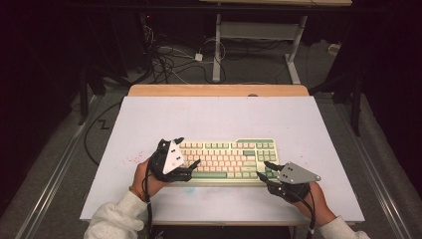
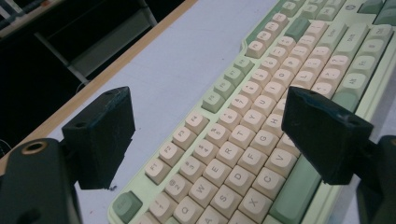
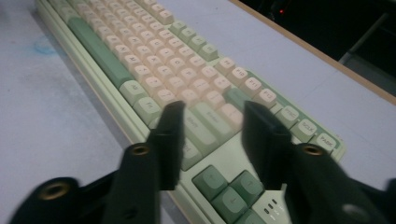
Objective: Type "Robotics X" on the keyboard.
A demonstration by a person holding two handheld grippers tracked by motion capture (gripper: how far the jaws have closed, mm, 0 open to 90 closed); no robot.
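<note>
A pale green keyboard (image 1: 229, 157) with cream and green keys lies on the white tabletop (image 1: 214, 114), near its front edge. My left gripper (image 1: 189, 151) hovers over the keyboard's left end with its jaws wide open. In the left gripper view the keyboard (image 2: 243, 135) runs between the two pads and the left gripper (image 2: 210, 130) holds nothing. My right gripper (image 1: 262, 169) sits at the keyboard's front right corner. In the right gripper view the jaws of the right gripper (image 3: 212, 112) stand partly apart above the keyboard (image 3: 154, 60), near the arrow keys, with nothing gripped.
A wooden strip (image 1: 219, 90) borders the table's far edge. Beyond it, cables (image 1: 169, 59) lie on the floor beside the white legs of another desk (image 1: 217, 50). A faint blue stain (image 3: 44, 45) marks the tabletop in front of the keyboard.
</note>
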